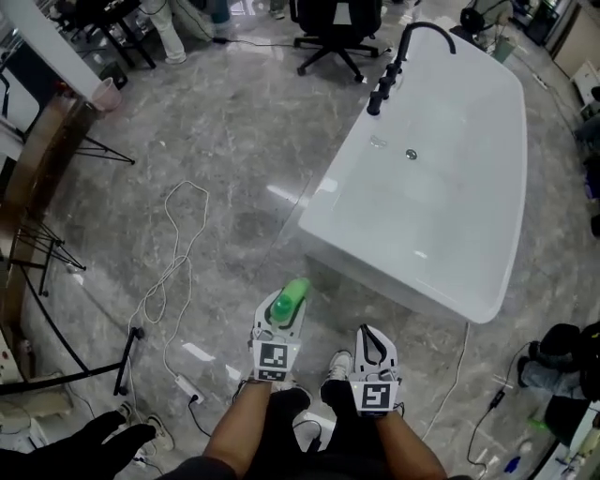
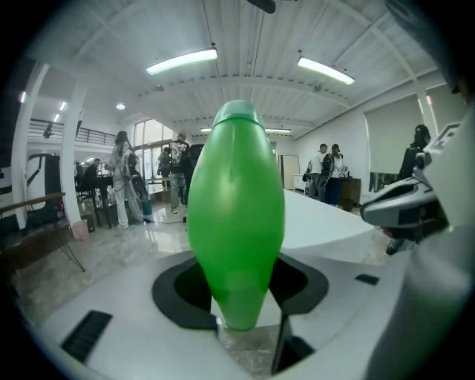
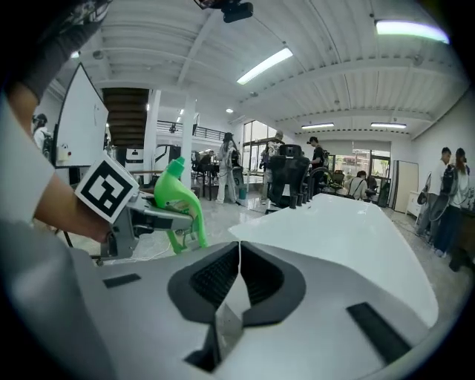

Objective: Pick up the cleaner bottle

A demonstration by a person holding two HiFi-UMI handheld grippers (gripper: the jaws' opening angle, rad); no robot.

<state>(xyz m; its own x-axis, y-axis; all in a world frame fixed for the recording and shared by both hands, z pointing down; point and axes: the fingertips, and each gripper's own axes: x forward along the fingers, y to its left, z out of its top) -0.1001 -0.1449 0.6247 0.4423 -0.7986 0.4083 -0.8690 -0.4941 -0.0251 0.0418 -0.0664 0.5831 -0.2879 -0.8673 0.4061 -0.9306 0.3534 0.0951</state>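
The green cleaner bottle (image 1: pixel 287 303) is off the floor, and my left gripper (image 1: pixel 284 317) is shut on it. In the left gripper view the bottle (image 2: pixel 236 215) stands upright and fills the middle of the picture, its lower part wedged between the dark pads (image 2: pixel 178 293). The right gripper view shows the same bottle (image 3: pixel 177 197) clamped in the left gripper (image 3: pixel 152 217) at the left. My right gripper (image 1: pixel 372 339) hangs beside it to the right, its jaws closed together (image 3: pixel 239 256) with nothing between them.
A white bathtub (image 1: pixel 441 187) with a black faucet (image 1: pixel 394 66) stands ahead to the right on the grey marble floor. A white cable (image 1: pixel 169 272) loops across the floor at the left. A black office chair (image 1: pixel 337 28) and people stand farther back.
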